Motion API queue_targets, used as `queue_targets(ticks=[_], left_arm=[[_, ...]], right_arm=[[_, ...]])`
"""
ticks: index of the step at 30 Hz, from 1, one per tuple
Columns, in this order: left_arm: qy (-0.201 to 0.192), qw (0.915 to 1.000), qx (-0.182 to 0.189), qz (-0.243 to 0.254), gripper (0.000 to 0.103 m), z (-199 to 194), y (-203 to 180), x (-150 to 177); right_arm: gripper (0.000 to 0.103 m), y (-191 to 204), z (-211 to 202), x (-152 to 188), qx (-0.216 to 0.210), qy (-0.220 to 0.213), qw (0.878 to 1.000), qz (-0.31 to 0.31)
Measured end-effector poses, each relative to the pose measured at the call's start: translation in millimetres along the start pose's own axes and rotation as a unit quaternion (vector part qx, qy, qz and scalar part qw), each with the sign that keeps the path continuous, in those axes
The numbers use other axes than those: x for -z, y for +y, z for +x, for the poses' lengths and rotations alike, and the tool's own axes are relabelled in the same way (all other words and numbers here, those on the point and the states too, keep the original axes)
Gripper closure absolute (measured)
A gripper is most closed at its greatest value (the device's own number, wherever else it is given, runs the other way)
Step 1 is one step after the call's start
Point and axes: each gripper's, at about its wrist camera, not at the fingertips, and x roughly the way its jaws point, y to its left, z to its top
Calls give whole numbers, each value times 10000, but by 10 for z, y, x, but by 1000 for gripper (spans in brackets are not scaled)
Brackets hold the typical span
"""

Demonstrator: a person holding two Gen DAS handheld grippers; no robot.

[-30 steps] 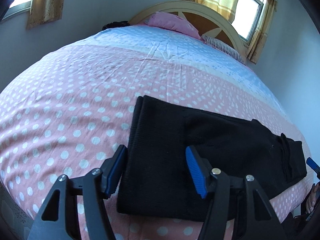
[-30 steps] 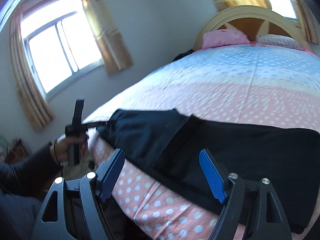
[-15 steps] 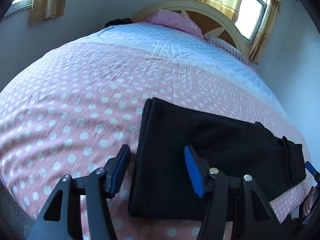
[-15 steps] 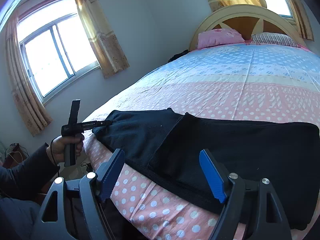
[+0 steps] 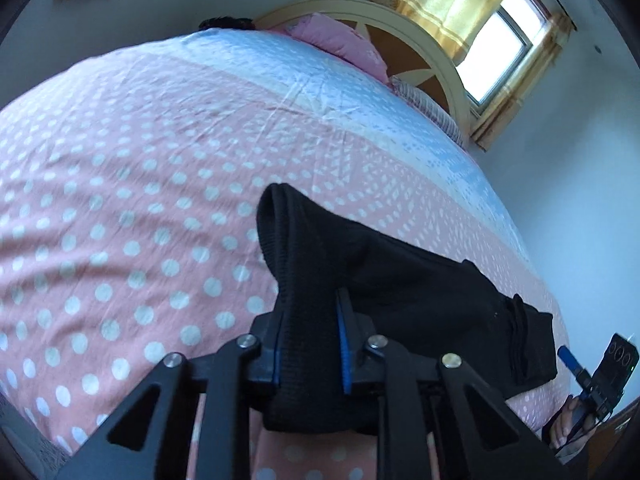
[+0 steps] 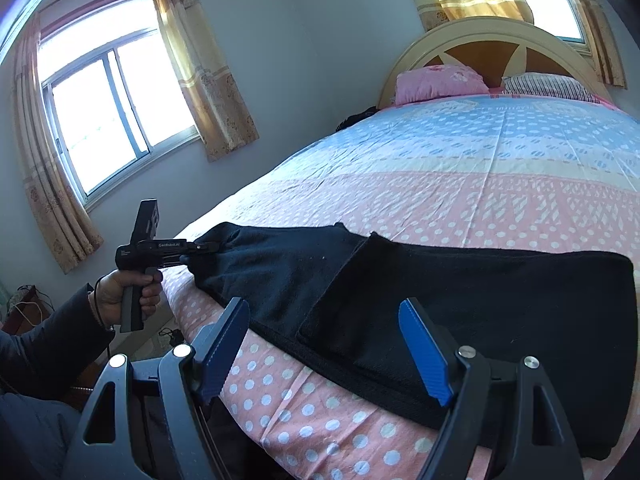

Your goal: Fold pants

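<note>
Black pants [image 5: 420, 280] lie folded lengthwise along the near edge of the bed. My left gripper [image 5: 308, 332] is shut on their ribbed left end, which is bunched and raised off the sheet. In the right wrist view the pants [image 6: 500, 300] spread across the bed edge, one layer lapped over another near the middle. There the left gripper [image 6: 200, 246], held in a hand [image 6: 120, 288], pinches the far left tip. My right gripper [image 6: 324, 346] stands open just in front of the pants' near edge, holding nothing. Its blue tip [image 5: 568, 356] shows past the pants' right end.
The bed [image 5: 120, 200] has a pink dotted sheet that turns blue toward the headboard [image 6: 500, 36]. A pink pillow [image 6: 436, 82] and a striped pillow [image 6: 548, 86] lie there. Curtained windows [image 6: 104, 120] line the walls. A person's dark sleeve [image 6: 48, 340] is at the lower left.
My left gripper has gone from open over the pants' left end to shut on it, and has pulled that end up into a bunch. The right gripper stays open.
</note>
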Motion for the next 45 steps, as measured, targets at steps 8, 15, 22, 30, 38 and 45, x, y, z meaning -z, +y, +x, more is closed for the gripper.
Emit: queue_targets(ticks=[8, 15, 22, 30, 38, 45], left_arm=[[-364, 9975, 447, 409, 82, -431, -610, -151], [-396, 9886, 1273, 702, 82, -555, -1353, -184], [-36, 9771, 1767, 1184, 82, -360, -2217, -179], [549, 9625, 1717, 2027, 82, 214, -3153, -11], [1112, 9530, 1558, 2347, 82, 893, -3665, 327], [1308, 9424, 1192, 2838, 81, 1296, -3979, 767]], right_arm=[[25, -132, -214, -138, 601, -245, 9978, 129], [25, -342, -669, -280, 1108, -592, 9913, 389], [25, -747, -1010, -174, 1580, -757, 9814, 791], [25, -1222, -1196, -29, 2010, -905, 9627, 1570], [25, -1360, -1170, 29, 2038, -867, 9596, 1738], [24, -1473, -1146, 77, 1998, -839, 9568, 1937]])
